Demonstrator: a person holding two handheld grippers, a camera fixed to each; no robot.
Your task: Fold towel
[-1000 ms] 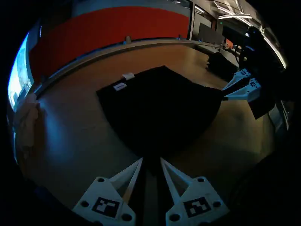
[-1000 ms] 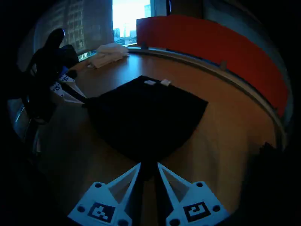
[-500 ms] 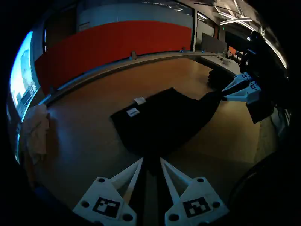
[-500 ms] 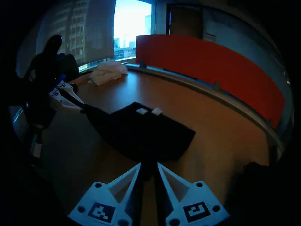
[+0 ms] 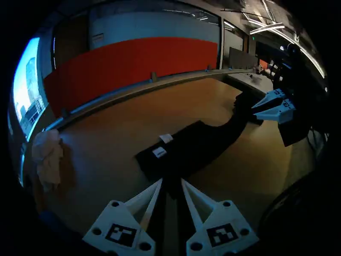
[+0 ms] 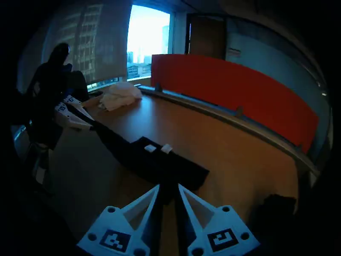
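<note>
Towel (image 5: 192, 147) handling: black fabric, judged soft and light, sagging between supports with no stiffness. At 6 o'clock in the left gripper view, the left gripper (image 5: 170, 190) is closed on one corner. The fabric runs toward 2 o'clock, partly resting on the table (image 5: 106, 141), to the right gripper (image 5: 255, 110), likewise pinching a corner. Grip corners only; mid-edge holds would likely bunch.

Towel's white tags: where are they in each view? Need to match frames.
Left gripper view: white tags just left of centre, at the black towel's left end.
Right gripper view: white tags just left of centre, on the towel's upper edge.
Shared landmark: red wall panel in the background.
</note>
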